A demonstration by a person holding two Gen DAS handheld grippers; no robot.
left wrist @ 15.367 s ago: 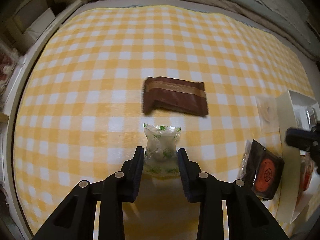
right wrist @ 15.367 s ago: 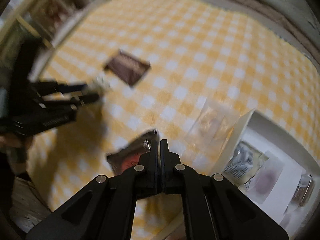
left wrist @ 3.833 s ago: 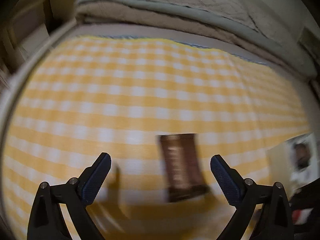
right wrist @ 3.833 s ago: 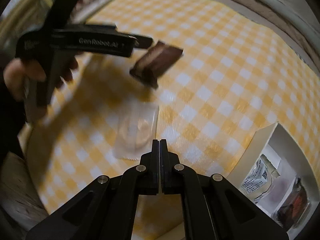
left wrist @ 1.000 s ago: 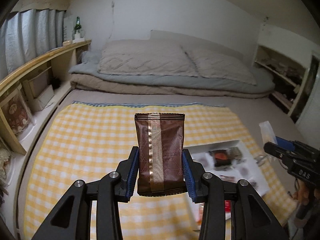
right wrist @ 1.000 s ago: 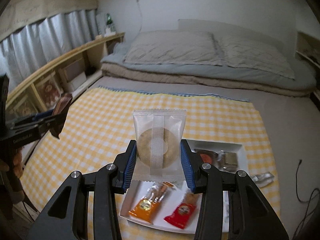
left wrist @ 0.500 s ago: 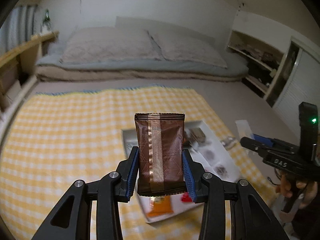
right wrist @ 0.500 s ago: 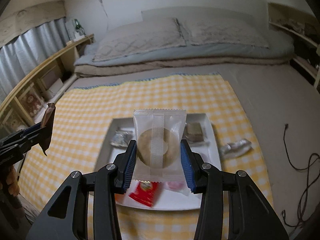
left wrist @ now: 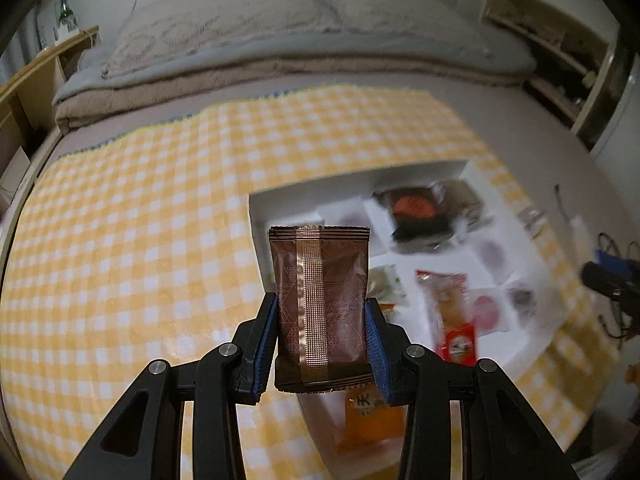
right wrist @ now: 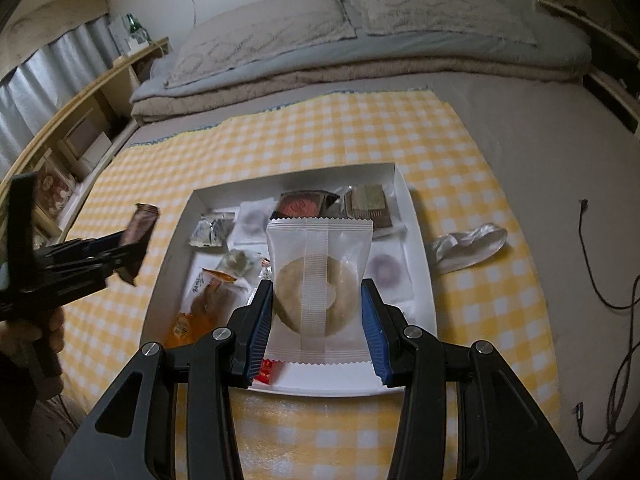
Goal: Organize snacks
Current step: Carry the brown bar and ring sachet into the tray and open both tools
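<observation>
My left gripper point(left wrist: 322, 312) is shut on a brown snack packet point(left wrist: 320, 300) with a gold strip, held upright above the near left corner of the white tray point(left wrist: 260, 216). My right gripper point(right wrist: 318, 300) is shut on a clear packet with a ring-shaped biscuit point(right wrist: 318, 284), held upright over the front of the white tray point(right wrist: 420, 236). Several wrapped snacks lie in the tray's compartments. In the right wrist view the left gripper point(right wrist: 136, 246) with the brown packet point(right wrist: 138, 236) hangs left of the tray.
The tray rests on a yellow-checked cloth point(right wrist: 320, 128) on the floor. A crumpled clear wrapper point(right wrist: 468, 248) lies right of the tray. Black cables point(right wrist: 612, 280) trail at the right. A mattress with bedding point(right wrist: 360, 40) runs along the back, wooden shelves point(right wrist: 80, 120) at the left.
Both grippers have sunk toward the tray and tilted further down, each still holding its packet. The tray now looks larger and closer in both views.
</observation>
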